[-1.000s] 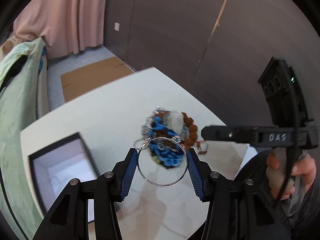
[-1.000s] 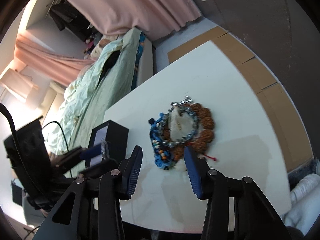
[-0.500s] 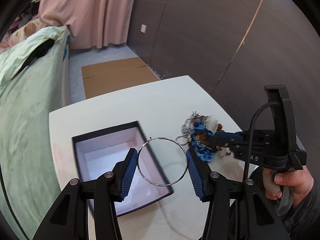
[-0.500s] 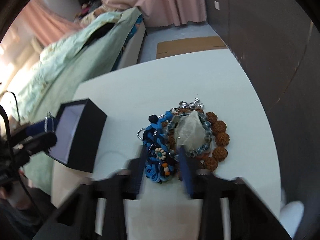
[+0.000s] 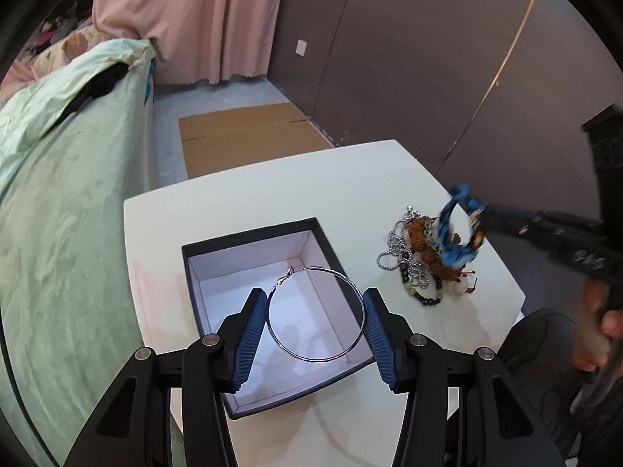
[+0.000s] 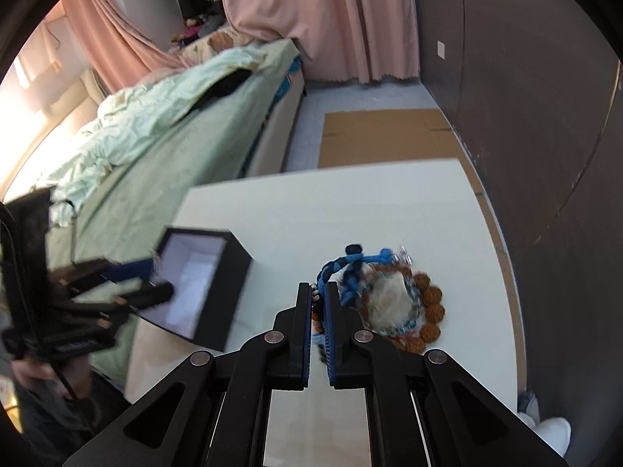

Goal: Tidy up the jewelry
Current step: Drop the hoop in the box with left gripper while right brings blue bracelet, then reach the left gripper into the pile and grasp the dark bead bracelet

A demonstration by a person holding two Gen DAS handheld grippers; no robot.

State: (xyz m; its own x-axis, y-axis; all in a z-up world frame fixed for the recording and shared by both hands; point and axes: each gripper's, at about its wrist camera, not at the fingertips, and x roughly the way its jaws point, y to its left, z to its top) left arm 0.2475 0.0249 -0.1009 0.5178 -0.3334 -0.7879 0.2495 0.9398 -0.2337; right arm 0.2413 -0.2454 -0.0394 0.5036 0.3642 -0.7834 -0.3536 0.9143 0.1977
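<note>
The left gripper (image 5: 315, 325) holds a large silver hoop earring (image 5: 316, 313) pinched across its width between its two blue fingers (image 5: 249, 340), the ring face-on to the camera with its clasp at the upper left. The hoop hangs above the open black box (image 5: 257, 233) with a pale lining, which sits on the white surface (image 5: 272, 179); a second ago it hung over the jewelry pile. The right gripper (image 6: 319, 311) has its fingers (image 6: 305, 311) nearly shut on a blue braided bracelet (image 6: 350, 262), whose loop stands up and points away from the camera. Half a second ago the bracelet lay flat on the jewelry pile (image 5: 420, 260); now it is lifted above the chains and brown beads.
</note>
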